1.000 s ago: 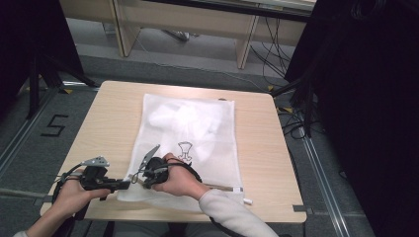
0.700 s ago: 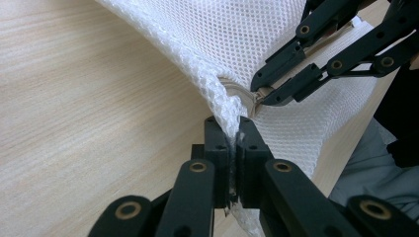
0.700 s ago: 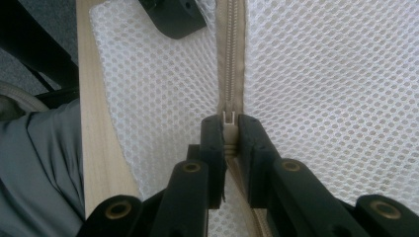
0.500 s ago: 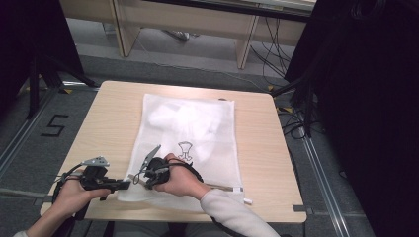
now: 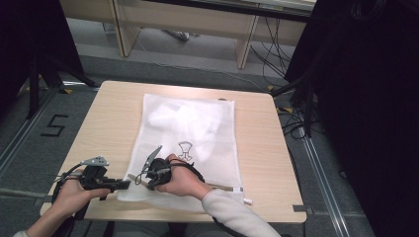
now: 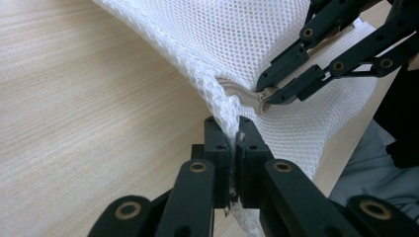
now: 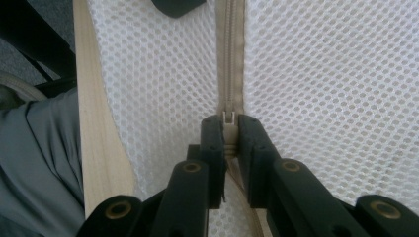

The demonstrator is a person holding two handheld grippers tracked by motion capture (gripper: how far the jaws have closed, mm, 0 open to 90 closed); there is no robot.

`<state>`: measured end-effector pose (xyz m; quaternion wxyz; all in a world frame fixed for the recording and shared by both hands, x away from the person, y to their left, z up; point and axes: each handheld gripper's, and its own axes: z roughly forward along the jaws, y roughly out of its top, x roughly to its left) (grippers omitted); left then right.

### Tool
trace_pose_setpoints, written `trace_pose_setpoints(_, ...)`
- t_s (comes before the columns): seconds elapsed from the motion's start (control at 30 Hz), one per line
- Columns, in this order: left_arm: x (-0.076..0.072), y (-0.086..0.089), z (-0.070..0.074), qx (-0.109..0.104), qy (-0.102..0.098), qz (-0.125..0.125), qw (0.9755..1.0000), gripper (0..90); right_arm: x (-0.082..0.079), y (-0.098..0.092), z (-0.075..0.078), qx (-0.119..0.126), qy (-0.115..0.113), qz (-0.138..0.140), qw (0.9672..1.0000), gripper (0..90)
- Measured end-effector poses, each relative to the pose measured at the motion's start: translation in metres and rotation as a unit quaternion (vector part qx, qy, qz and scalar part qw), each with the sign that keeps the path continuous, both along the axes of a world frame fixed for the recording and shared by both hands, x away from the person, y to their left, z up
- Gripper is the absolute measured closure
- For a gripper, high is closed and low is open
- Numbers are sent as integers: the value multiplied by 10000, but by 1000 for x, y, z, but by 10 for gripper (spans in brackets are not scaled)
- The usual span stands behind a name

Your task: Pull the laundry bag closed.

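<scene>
While the white mesh laundry bag (image 5: 190, 143) lies flat on the wooden table (image 5: 113, 118), its zipper pull (image 7: 228, 120) sits near the bag's corner at the table's front edge. Nothing has moved in the last second. The right gripper (image 7: 228, 129) is clamped on the pull; the left gripper (image 6: 232, 140) pinches the mesh corner, probably bracing for the pull along the zipper (image 7: 230, 54).

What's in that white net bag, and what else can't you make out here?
- Contents of the white mesh laundry bag: high view, a pale lump blurred by the netting, too small to identify.
- Beige zipper slider: right gripper view, mostly covered by the right tool.
- Bag corner: left gripper view, pinched out of sight inside the left tool.
- Black print on the bag: high view, too small.
</scene>
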<state>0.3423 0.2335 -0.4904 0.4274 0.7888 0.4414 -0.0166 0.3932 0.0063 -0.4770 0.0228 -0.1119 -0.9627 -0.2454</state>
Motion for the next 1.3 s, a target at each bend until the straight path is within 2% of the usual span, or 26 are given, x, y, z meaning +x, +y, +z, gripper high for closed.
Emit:
trace_pose_setpoints(0.03, 0, 0, 0, -15, 5, 7, 10000, 855, -2, 0, 0, 1, 38, -122, 9999, 827)
trace_pose_setpoints(0.2, 0, 0, 0, -14, 11, 5, 10000, 855, 0, -2, 0, -16, -18, 19, 10000, 827)
trace_pose_setpoints(0.47, 0, 0, -1, 21, 19, 16, 10000, 855, -1, -6, -1, -105, -1, -27, 9999, 826)
trace_pose_setpoints(1.13, 0, 0, -1, 27, 40, 40, 10000, 855, -1, -12, -1, -115, -7, -44, 9999, 826)
trace_pose_setpoints(1.17, 0, 0, -1, 38, 33, 52, 10000, 855, 0, -12, -1, -80, -53, 92, 9999, 826)
trace_pose_setpoints(1.3, 0, 1, -1, 50, 33, 37, 10000, 855, -1, -12, 0, -122, -29, -7, 9999, 826)
